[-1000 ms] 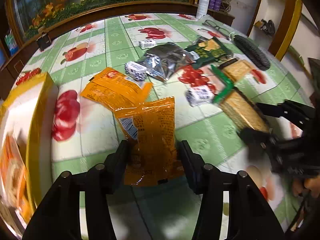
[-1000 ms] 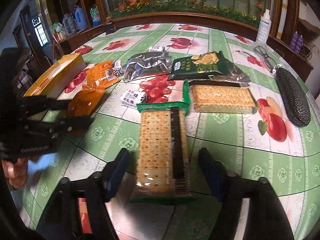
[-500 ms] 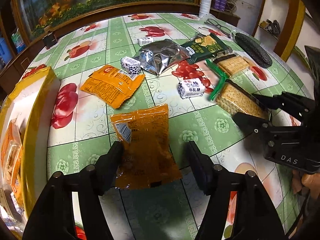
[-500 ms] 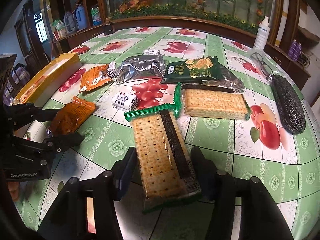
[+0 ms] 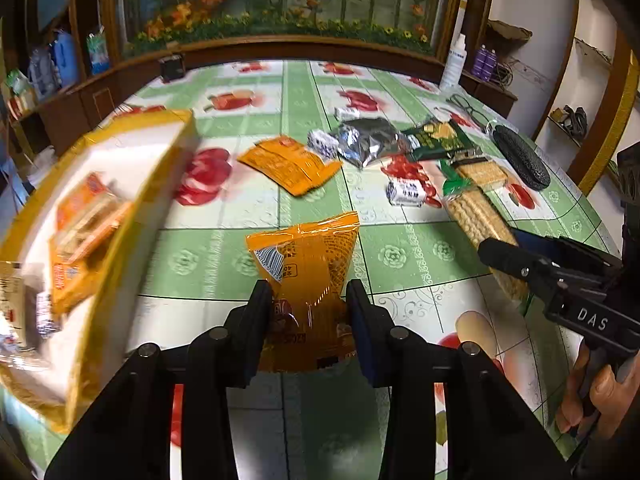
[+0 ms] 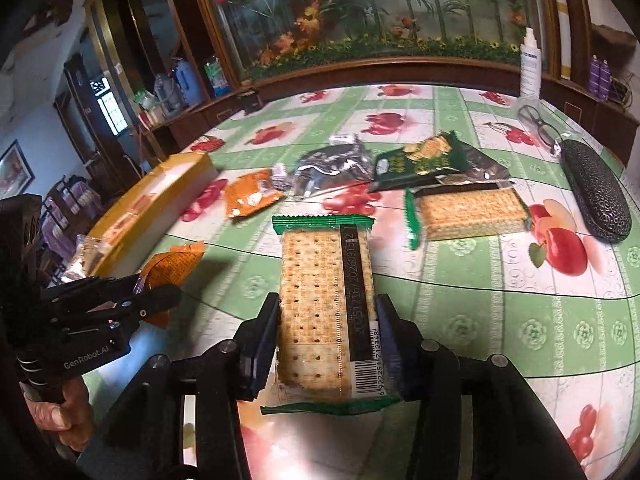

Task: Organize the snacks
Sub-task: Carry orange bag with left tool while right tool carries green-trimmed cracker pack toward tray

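In the left wrist view, the left gripper is closing its jaws on an orange snack bag, the pads pressing into its crinkled lower half; the bag is hanging lifted off the table, its sealed top edge pointing toward 12 o'clock. At 9 o'clock, blurred, a yellow box is sitting open with orange packets lying inside. At 3 o'clock the right gripper is reaching in, a hand wrapping its handle. Farther out, toward 12 o'clock, a flat orange packet is lying on the cloth, with a small white-and-blue sweet at 1 o'clock.

In the right wrist view, the right gripper is closing its jaws on a cracker pack, both pads pressing against its long sides; the pack is standing raised above the table, its green sealed end pointing to 12 o'clock. At 9 o'clock the left gripper is holding the orange snack bag just beside the yellow box. Toward 1 o'clock a second cracker pack is lying flat. Beyond it a dark green snack bag and a silver foil bag are lying side by side. At 2 o'clock a black glasses case is resting, with spectacles farther behind.
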The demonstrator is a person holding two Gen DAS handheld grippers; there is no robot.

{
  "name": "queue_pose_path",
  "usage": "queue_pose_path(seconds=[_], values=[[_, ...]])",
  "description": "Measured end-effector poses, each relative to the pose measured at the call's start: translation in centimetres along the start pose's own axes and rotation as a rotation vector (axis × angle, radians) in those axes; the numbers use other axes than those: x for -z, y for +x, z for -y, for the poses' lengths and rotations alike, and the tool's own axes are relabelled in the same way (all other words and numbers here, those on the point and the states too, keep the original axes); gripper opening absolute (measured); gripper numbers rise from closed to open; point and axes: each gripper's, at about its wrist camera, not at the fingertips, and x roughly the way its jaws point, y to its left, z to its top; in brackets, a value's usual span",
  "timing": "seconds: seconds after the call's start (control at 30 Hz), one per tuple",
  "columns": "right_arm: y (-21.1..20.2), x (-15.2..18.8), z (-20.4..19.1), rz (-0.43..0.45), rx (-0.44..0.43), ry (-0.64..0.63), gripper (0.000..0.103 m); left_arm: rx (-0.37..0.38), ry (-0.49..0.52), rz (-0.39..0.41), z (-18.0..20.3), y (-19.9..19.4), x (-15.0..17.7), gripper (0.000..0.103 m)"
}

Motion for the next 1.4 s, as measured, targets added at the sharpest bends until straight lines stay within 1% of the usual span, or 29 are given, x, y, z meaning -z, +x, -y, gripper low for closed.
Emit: queue_pose_path(seconds=[0.1,0.23,0.5,0.9,1.2,1.4], values=[[-0.6,-0.1,-1.3,0.009,-0.043,-0.004,0.048,-0.044,0.01,0.036,-0.1,-1.4,0.0,0.036],[-1.4,-0.4,-3.1,0.025,-0.08,-0.029,0.048,-0.103,0.009,0.077,-0.7,-2.9,-0.1,0.036],[-2.2,-1.6,-6.2,0.046,-0.134,-0.069,0.048,-0.175,-0.044,0.112,-3.7,-4.4,-0.2,0.036],[-2.1,-5.0,-11.1,0.095,-0.195,-0.148,0.048,-0.261,-0.136,0.128,-8.7,-5.6,-0.2,0.036],[-0.1,-6.7,-15.0,0.085,-0.257,-0.195,0.048,-0.303,-0.182,0.124,-11.7,-5.8,0.1,0.036],[2.1,-7.6,-17.4,0.062,-0.302,-0.205,0.048,-0.316,-0.219,0.115,-13.8,-5.7,0.4,0.036]])
